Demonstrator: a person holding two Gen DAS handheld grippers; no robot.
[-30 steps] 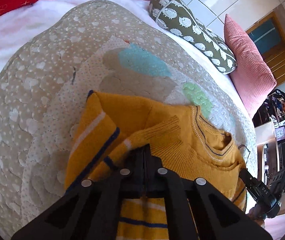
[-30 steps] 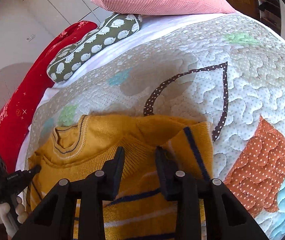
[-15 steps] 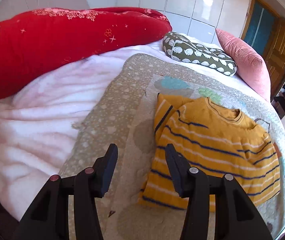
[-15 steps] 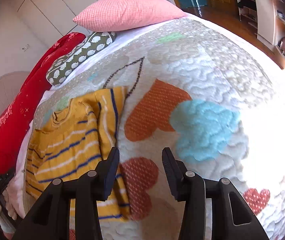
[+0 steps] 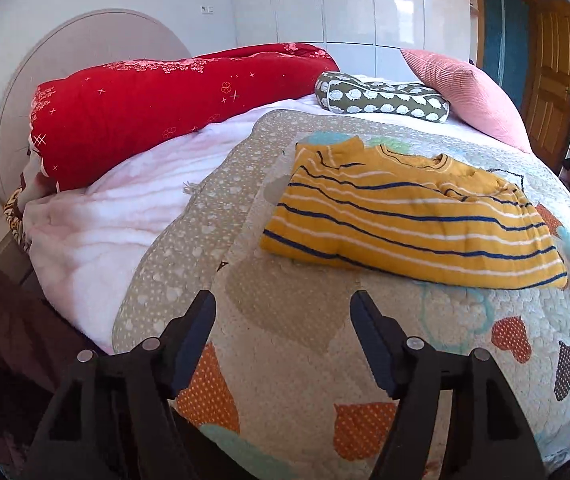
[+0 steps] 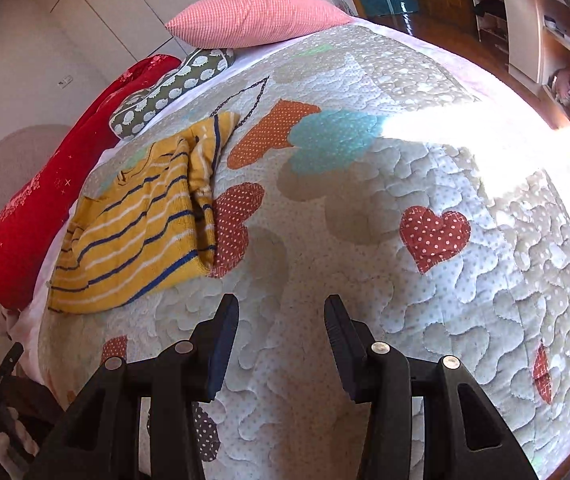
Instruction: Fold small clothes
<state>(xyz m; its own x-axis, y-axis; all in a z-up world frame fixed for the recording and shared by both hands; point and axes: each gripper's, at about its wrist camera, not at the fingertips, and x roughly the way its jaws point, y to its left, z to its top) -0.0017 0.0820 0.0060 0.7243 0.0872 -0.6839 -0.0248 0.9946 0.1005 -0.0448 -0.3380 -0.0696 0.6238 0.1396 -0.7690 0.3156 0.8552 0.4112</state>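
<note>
Folded striped sweater lies on the bed quilt, beyond both empty tools: left tool opening, right tool spread.

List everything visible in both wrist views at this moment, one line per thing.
sweater: one, yellow with blue and white stripes, folded on the quilt
quilt: one, beige with coloured hearts, covering the bed
blanket: one, pale pink, beside the quilt
red bolster: one, by the headboard
green pillow: one, white-patterned, far edge
pink pillow: one, far edge
left gripper: black, jaws opening, nothing between them
right gripper: black, open, empty
</note>
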